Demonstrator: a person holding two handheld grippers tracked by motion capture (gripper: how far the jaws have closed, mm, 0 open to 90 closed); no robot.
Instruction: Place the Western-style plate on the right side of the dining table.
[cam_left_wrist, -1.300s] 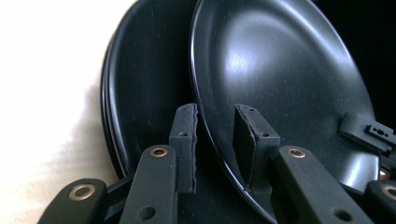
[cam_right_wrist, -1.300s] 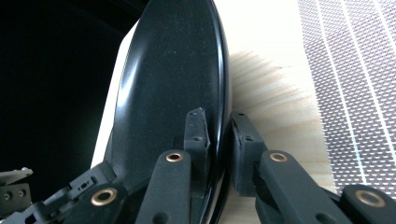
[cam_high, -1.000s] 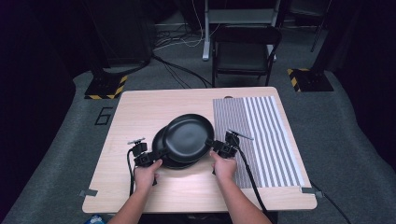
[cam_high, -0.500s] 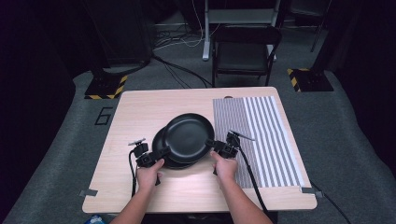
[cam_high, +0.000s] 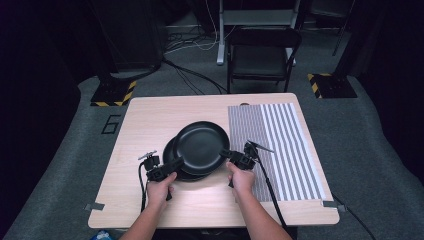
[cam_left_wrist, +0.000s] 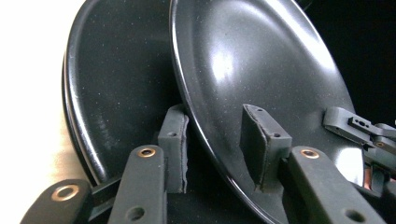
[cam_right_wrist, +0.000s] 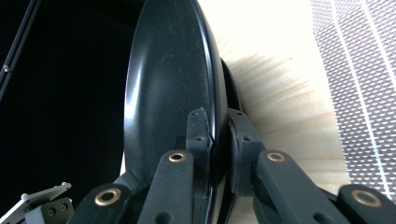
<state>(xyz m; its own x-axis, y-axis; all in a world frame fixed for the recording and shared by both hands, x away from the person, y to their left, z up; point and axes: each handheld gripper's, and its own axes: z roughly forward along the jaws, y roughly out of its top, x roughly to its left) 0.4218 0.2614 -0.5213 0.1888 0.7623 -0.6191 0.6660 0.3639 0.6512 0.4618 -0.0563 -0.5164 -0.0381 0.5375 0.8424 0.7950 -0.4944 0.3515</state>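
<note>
Two black plates are stacked at the table's middle. The top plate (cam_high: 200, 146) sits tilted and shifted right over the lower plate (cam_high: 169, 156). My right gripper (cam_high: 227, 154) is shut on the top plate's right rim; its pads (cam_right_wrist: 200, 135) clamp the rim of the plate (cam_right_wrist: 168, 84). My left gripper (cam_high: 172, 165) is at the plates' left edge. Its jaws have just been opening. In the left gripper view the top plate's (cam_left_wrist: 261, 65) rim runs between the spread pads (cam_left_wrist: 173, 144) of the gripper (cam_left_wrist: 217, 149) without being pressed, above the lower plate (cam_left_wrist: 121, 84).
A grey-and-white striped mat (cam_high: 280, 145) covers the right part of the wooden table (cam_high: 150, 120). A black chair (cam_high: 262, 55) stands beyond the far edge, with cables on the floor. Both hands rest near the front edge.
</note>
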